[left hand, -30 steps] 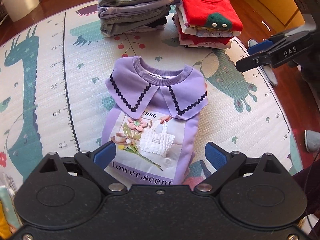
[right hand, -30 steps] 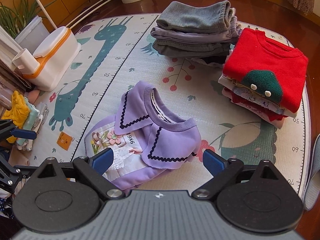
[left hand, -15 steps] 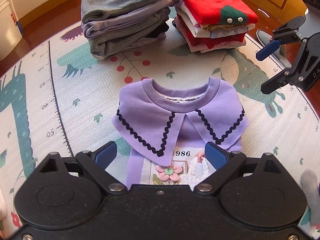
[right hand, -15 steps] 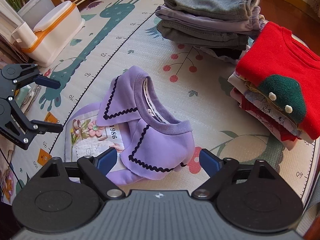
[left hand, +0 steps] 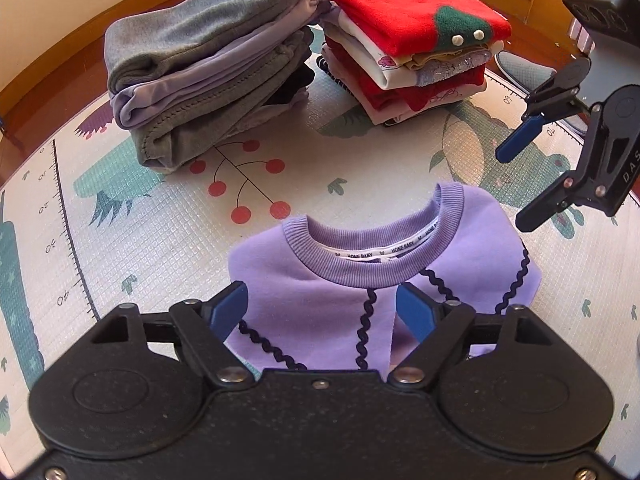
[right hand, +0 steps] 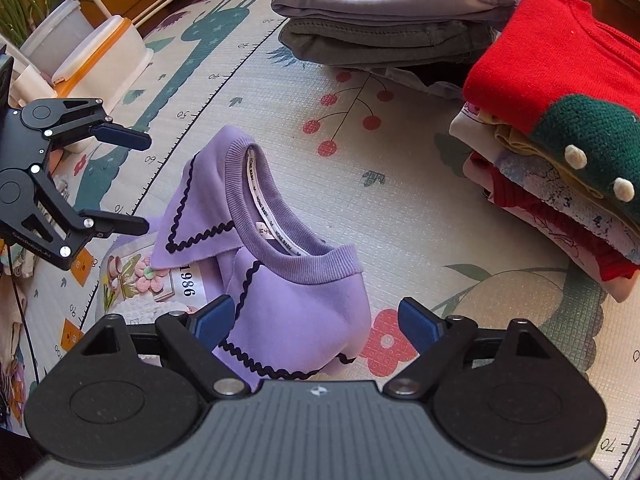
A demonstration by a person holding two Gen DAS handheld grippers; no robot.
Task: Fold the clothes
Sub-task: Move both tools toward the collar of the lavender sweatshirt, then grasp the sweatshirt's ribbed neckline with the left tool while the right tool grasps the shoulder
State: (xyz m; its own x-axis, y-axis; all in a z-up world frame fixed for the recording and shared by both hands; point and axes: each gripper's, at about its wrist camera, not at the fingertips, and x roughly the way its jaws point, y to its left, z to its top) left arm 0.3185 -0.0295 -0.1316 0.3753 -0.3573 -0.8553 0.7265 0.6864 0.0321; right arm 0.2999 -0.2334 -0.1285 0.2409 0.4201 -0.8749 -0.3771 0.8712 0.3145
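Mat: the patterned foam play mat [left hand: 168, 216] lies on the wooden floor [left hand: 52, 68] and carries all the clothes.
Top: the purple collared sweatshirt [left hand: 360, 276] lies flat near the mat's front, neckline toward the stacks.
Stacks: the pile of folded grey trousers [left hand: 208, 76] stands behind the sweatshirt to the left; the pile topped by a folded red sweater [left hand: 400, 4] stands just beside it on the right.
Containers: seen from the right wrist, a white plastic box with an orange lid rim [right hand: 100, 64] sits off the mat's left edge.

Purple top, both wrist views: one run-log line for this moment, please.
purple top: flat on mat | left gripper: closing, over collar, no grip | right gripper: open, over shoulder
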